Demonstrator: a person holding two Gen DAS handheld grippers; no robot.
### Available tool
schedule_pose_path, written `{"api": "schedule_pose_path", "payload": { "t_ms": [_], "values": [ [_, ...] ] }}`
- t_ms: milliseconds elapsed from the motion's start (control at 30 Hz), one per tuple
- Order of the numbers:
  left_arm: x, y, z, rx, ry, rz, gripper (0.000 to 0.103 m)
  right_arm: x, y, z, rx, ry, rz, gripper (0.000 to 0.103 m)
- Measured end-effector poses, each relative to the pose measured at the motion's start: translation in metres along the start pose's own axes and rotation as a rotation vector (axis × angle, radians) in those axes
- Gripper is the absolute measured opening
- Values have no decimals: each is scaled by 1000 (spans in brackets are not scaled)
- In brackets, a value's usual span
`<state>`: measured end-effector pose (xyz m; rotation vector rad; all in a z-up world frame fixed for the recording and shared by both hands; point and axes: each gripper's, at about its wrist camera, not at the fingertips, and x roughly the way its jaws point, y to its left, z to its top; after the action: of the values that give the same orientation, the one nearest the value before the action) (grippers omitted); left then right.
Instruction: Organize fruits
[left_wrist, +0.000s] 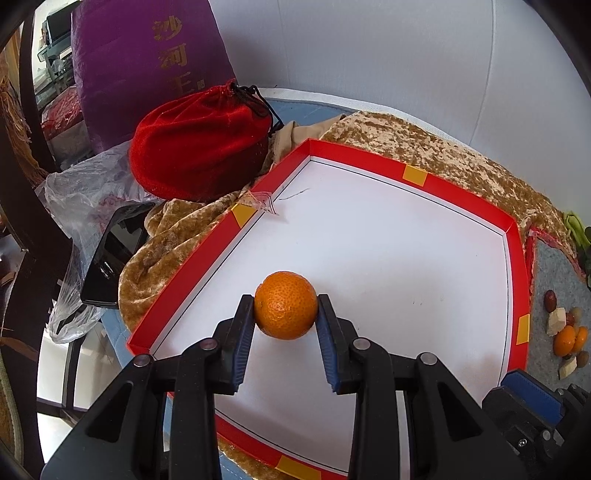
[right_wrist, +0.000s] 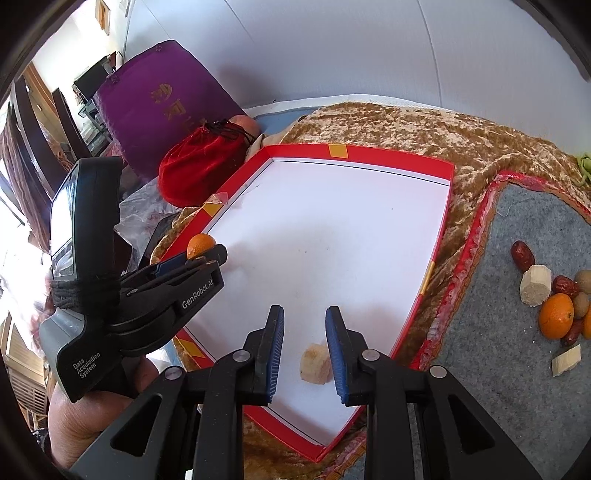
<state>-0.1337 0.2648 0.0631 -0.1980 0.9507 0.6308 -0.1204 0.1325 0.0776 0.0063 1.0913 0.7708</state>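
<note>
At the lower centre of the left wrist view, the left gripper has its fingers clamped on an orange resting inside the red-rimmed white tray. In the right wrist view, the right gripper has its fingers apart, a pale chunk touching the right finger.

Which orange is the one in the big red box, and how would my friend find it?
Look for the shallow red tray with the white floor, lying on the gold-brown cloth. Inside it, near its left wall, one round orange sits pinched between the left gripper. The other oranges lie outside on the grey mat among dates, and the tray's only other item is a pale chunk.
</note>
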Motion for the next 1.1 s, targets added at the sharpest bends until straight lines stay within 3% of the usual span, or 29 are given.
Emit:
{"api": "schedule_pose_path", "payload": {
  "t_ms": [367,833,1100],
  "values": [
    [-3,0,-1,1,-26,23,31,-8,-2,-1,15,-32,7,25],
    [-24,-9,3,28,-133,58,31,-26,-6,3,35,-70,15,25],
    [-32,-44,3,93,-130,-25,40,-57,-33,8,96,-120,3,26]
  ]
}}
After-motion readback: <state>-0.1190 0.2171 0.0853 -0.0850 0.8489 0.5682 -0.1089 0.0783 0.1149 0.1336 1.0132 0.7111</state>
